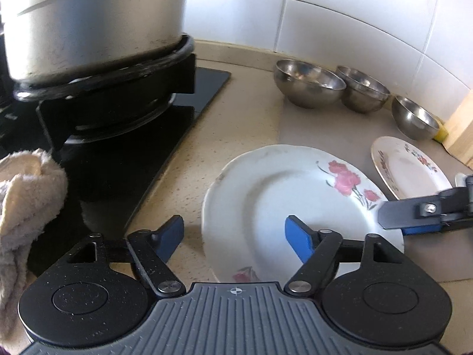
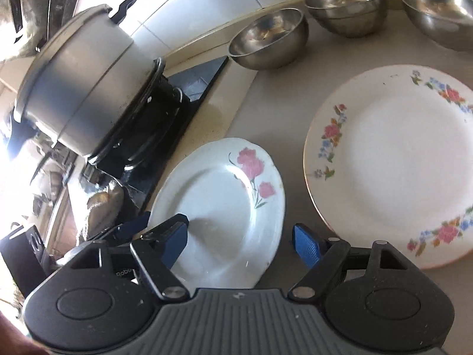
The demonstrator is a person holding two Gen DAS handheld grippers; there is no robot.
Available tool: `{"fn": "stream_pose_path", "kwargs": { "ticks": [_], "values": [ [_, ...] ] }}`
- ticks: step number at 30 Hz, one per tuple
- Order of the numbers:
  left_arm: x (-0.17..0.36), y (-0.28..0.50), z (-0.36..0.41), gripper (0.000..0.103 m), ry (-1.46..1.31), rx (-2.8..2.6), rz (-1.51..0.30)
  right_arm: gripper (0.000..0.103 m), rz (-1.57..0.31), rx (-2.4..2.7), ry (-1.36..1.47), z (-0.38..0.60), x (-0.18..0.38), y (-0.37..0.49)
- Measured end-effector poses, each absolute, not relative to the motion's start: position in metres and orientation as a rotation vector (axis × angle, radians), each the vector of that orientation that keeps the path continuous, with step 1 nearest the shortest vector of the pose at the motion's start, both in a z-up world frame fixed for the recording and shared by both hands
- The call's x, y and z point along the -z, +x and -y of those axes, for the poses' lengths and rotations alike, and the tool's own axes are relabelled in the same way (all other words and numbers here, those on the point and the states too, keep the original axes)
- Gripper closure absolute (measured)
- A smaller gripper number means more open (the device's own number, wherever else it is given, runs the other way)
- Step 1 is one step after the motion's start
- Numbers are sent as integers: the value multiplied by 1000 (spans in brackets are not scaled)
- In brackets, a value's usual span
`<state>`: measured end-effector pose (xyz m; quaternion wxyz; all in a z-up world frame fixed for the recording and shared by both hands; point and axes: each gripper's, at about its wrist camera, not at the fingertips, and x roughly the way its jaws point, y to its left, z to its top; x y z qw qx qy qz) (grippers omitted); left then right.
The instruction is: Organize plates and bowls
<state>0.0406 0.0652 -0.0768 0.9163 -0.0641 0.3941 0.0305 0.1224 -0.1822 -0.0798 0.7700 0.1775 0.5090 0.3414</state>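
Steel bowls [image 2: 267, 40] empty, rose plate [image 2: 218, 210] bare; both jaws released, straddling its rim

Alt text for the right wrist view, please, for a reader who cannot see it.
The open right gripper straddles the near rim of a white plate with pink flowers on a beige counter. A larger floral-rimmed plate lies to the right, three steel bowls line the back, and a metal pot sits on the stove at left.
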Motion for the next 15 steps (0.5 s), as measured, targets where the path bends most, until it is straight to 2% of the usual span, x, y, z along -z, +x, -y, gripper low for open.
{"fn": "stream_pose_path", "kwargs": {
  "ticks": [1,2,3,4,12,15],
  "values": [
    [75,40,-66,45,-135,-41,-819,65,-1110,-733,384,180,80,123],
    [74,38,-66,45,-142,-30,-825,74,-1115,-697,367,180,79,121],
    [74,36,-66,45,-135,-27,-826,93,-1115,-670,331,181,78,118],
    [74,36,-66,46,-133,-24,-825,100,-1109,-644,305,182,78,117],
    [67,43,-73,54,-191,-42,-872,100,-1140,-590,430,183,85,122],
    [59,43,-75,54,-201,-28,-853,100,-1109,-587,439,192,76,121]
  ]
}}
